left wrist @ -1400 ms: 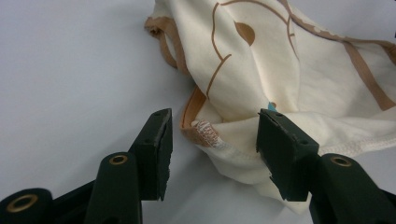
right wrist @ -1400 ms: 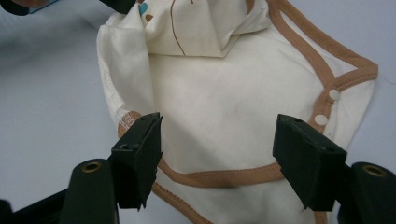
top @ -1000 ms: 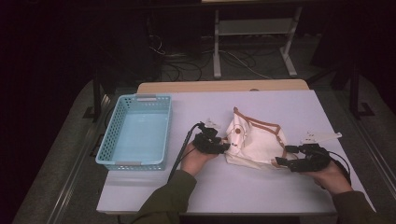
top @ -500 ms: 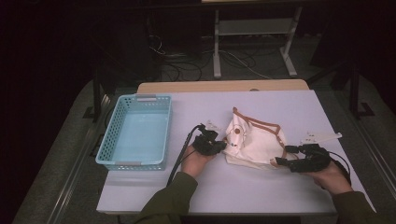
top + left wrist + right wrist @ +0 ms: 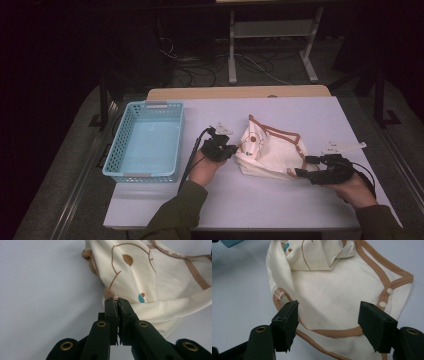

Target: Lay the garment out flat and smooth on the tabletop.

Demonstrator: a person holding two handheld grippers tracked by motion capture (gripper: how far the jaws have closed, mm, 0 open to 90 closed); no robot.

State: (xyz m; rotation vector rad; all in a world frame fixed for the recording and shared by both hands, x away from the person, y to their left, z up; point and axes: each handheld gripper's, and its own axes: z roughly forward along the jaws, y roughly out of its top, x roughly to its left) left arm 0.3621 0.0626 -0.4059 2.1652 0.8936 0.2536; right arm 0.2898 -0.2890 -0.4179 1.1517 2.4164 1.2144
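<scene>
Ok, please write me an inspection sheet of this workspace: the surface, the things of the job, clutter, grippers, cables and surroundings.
Surface: pale table, clean where visible.
Job's things: cream baby garment with brown trim, crumpled, right of centre; blue basket, empty, at left.
Clutter: nothing seen.
Grippers: left gripper closed at the garment's left edge, cloth between the jaws not clear; right gripper open, jaws astride the trimmed hem.
Cables: one cable trails from the left gripper; more lie on the floor behind.
Surroundings: dark room, metal stand behind the table.

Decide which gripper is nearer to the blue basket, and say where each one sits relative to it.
Left. The left gripper sits just right of the basket, across a narrow strip of table. The right gripper is much farther right, beyond the garment.
</scene>
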